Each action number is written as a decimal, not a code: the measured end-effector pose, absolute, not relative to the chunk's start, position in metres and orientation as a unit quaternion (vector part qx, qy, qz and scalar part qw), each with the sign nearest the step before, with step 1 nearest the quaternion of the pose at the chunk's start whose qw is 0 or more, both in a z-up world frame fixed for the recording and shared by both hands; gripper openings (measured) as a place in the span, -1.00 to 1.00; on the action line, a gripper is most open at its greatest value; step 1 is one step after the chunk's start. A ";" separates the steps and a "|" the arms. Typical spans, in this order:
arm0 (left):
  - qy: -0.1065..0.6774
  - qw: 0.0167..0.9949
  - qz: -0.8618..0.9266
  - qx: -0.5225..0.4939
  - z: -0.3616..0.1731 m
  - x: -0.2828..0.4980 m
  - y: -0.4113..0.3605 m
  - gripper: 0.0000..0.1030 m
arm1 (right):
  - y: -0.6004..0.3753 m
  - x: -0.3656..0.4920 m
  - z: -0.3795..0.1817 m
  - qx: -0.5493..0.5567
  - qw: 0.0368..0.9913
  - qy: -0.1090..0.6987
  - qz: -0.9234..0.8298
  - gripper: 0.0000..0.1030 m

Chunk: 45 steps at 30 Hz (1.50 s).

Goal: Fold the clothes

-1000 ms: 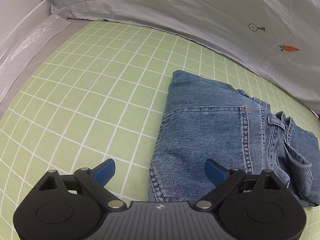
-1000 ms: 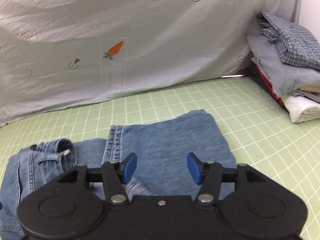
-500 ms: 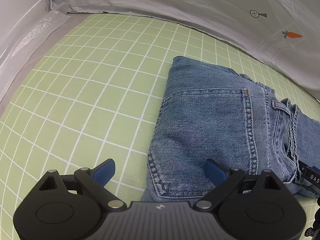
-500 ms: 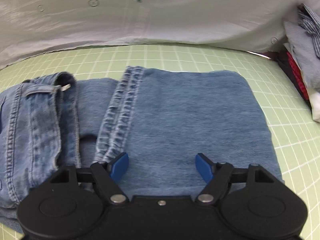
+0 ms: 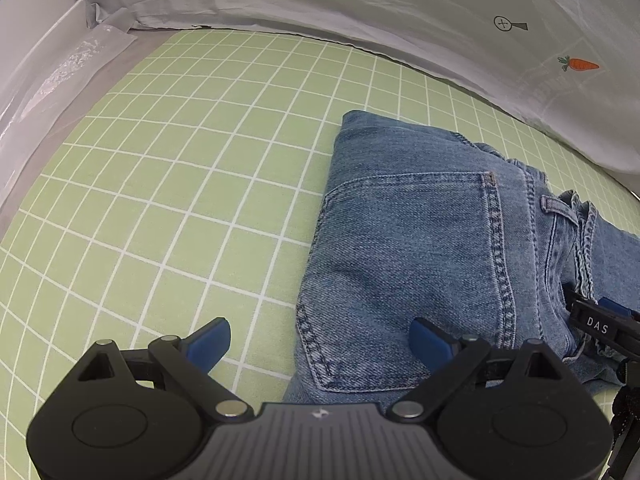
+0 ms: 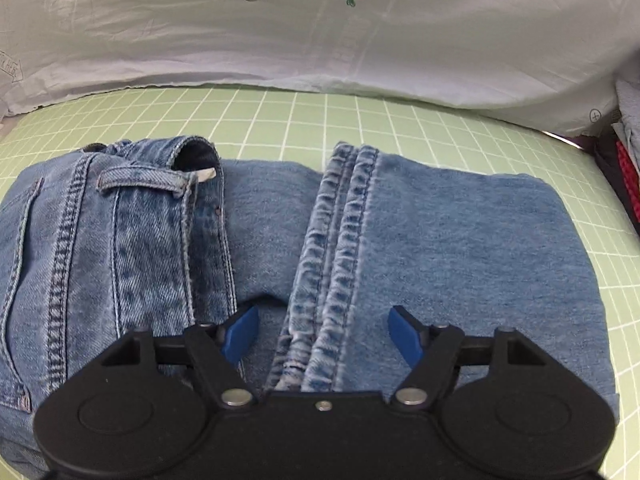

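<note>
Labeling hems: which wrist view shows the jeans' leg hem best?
Right wrist: the leg hem, doubled and stitched, runs down mid-frame toward the open right gripper. In the left wrist view the hem is a thin strip near the right edge; the back pocket dominates.

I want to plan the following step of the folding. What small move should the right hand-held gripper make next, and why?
Probably lower the right hand-held gripper a little and close on the doubled leg hems. Its jaws stand open with nothing gripped, and the hems lie straight between the pads, short of the waistband. The jeans seem only partly folded, so that edge may need lifting over.
</note>
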<state>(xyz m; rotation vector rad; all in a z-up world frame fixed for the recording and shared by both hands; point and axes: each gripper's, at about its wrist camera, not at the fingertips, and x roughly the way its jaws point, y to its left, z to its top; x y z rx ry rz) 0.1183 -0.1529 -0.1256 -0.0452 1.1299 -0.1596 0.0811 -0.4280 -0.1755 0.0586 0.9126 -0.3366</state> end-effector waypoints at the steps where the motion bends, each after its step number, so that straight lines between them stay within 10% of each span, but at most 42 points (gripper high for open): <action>1: 0.535 0.841 -0.074 -0.025 -0.126 0.118 -0.151 0.86 | -0.430 0.079 -0.175 0.028 0.885 0.437 -0.154 0.24; 4: 0.538 0.839 -0.071 -0.034 -0.127 0.119 -0.150 0.86 | -0.437 0.067 -0.169 0.032 0.890 0.431 -0.143 -0.59; 6: 0.540 0.838 -0.070 -0.036 -0.128 0.118 -0.150 0.86 | -0.440 0.059 -0.162 0.031 0.894 0.425 -0.136 -0.79; 17: 0.544 0.835 -0.076 -0.034 -0.130 0.118 -0.154 0.86 | -0.416 0.032 -0.164 -0.020 0.889 0.447 -0.094 -0.79; 27: 0.538 0.837 -0.079 -0.064 -0.128 0.126 -0.145 0.86 | -0.434 0.024 -0.130 0.007 0.905 0.395 -0.159 0.70; 41: 0.551 0.818 -0.126 -0.106 -0.144 0.147 -0.149 0.86 | -0.485 0.017 -0.140 0.065 0.851 0.438 -0.284 0.73; 45: 0.553 0.809 -0.154 -0.129 -0.149 0.151 -0.149 0.60 | -0.490 0.011 -0.140 0.071 0.845 0.438 -0.300 0.73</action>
